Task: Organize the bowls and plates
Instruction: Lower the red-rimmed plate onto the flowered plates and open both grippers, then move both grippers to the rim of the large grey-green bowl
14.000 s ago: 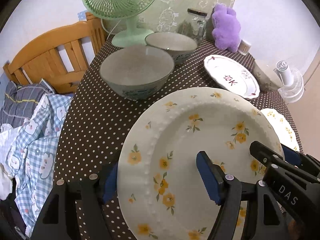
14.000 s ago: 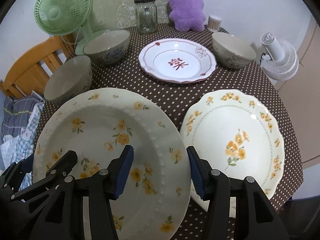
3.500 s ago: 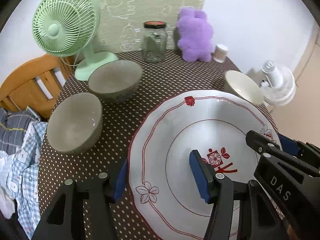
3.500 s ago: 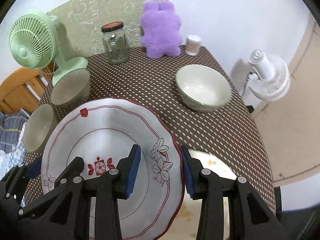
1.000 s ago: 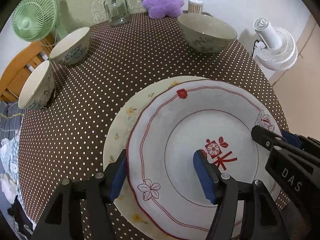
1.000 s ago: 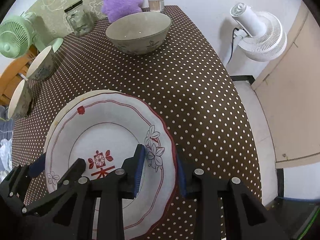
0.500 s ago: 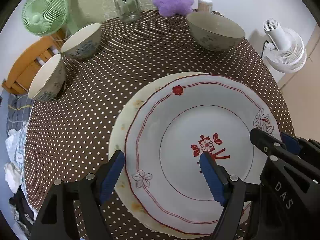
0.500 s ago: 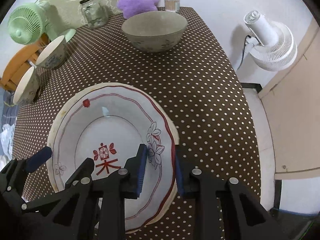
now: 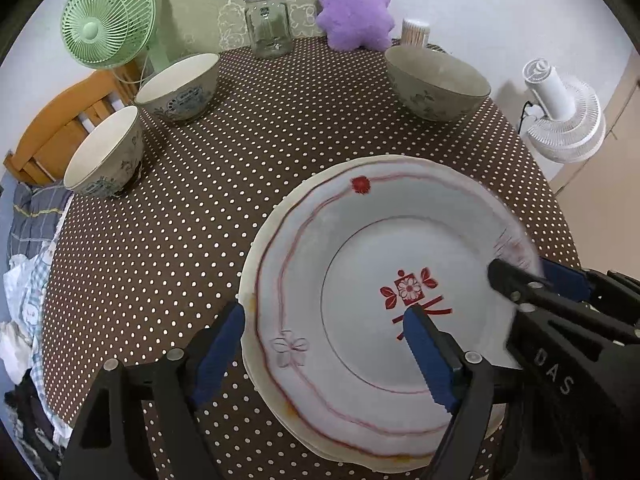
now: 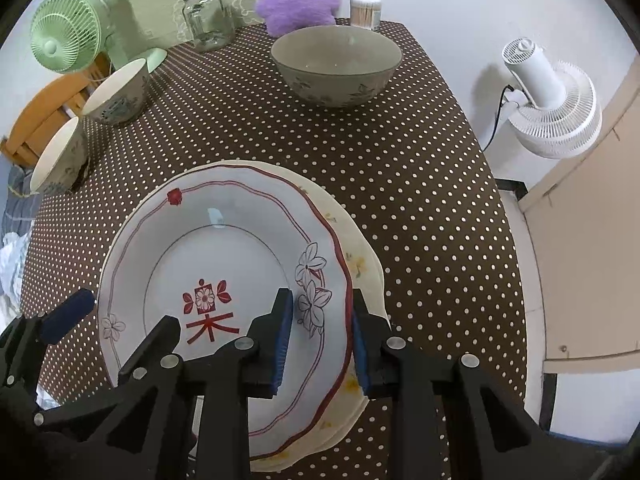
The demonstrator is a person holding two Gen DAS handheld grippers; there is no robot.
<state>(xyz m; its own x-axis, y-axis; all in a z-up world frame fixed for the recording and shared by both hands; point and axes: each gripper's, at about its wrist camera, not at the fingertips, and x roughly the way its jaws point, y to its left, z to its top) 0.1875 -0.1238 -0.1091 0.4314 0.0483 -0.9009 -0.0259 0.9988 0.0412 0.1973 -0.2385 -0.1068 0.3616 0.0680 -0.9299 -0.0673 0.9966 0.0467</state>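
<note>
1. The table (image 9: 248, 168) wore a brown cloth with white dots. At its far edge stood a green fan (image 9: 106, 28), a glass jar (image 9: 268, 22), a purple plush toy (image 9: 354, 4) and a small tub of sticks (image 9: 415, 32).
2. A white fan (image 10: 548, 108) stood on the floor off the table's right side; a wooden chair (image 9: 60, 128) and a heap of clothes (image 9: 24, 280) lay off its left.
3. Three bowls sat upright, well apart from the plates: two (image 9: 180, 86) (image 9: 106, 152) near the left edge, just beside each other, and one (image 10: 336, 64) at the far right. All were pale with dark floral prints outside, and nothing lay between them and the plates.
4. The white plate (image 10: 216, 280), red-rimmed with a red flower-and-character mark at its centre and outlined blossoms on the rim, lay atop a stack of cream plates (image 10: 366, 268) with yellow flowers, near the table's front edge.
5. The left tongs (image 9: 328, 350) stood wide, the jaws having just been opening; one blue pad (image 9: 218, 354) was outside the stack's left edge, the other over the plate's well, neither pressing.
6. The right tongs (image 10: 320, 336) straddled the white plate's right rim, jaws just opened further, with gaps showing on both sides.
</note>
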